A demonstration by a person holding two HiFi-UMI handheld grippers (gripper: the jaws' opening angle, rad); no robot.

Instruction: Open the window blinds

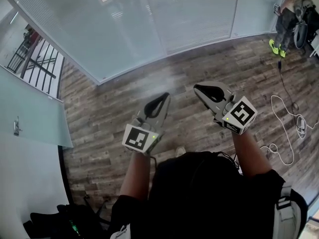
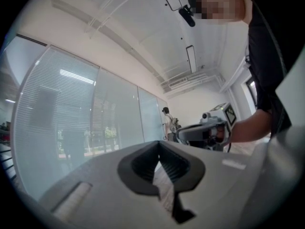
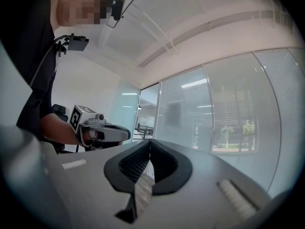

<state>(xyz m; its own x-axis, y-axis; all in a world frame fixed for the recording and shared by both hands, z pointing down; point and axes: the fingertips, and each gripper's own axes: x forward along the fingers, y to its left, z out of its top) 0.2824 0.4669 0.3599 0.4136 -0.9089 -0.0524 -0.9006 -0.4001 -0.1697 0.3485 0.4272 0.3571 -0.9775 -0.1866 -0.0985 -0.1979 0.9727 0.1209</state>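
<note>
The window blinds (image 1: pixel 199 14) hang lowered behind a long glass wall at the far side of the wooden floor. They also fill the left of the left gripper view (image 2: pixel 57 123) and the right of the right gripper view (image 3: pixel 228 113), with trees faintly visible through the slats. My left gripper (image 1: pixel 164 95) and right gripper (image 1: pixel 198 88) are held side by side over the floor, pointing level toward the glass and well short of it. Both are shut, with the tips of the left gripper (image 2: pixel 158 144) and the right gripper (image 3: pixel 150 142) meeting and nothing between them.
A person (image 1: pixel 294 14) stands at the far right by the glass. A white cable (image 1: pixel 285 128) trails over the floor on the right. A frosted glass panel (image 1: pixel 35 118) stands at the left, and dark gear (image 1: pixel 65 218) lies near my feet.
</note>
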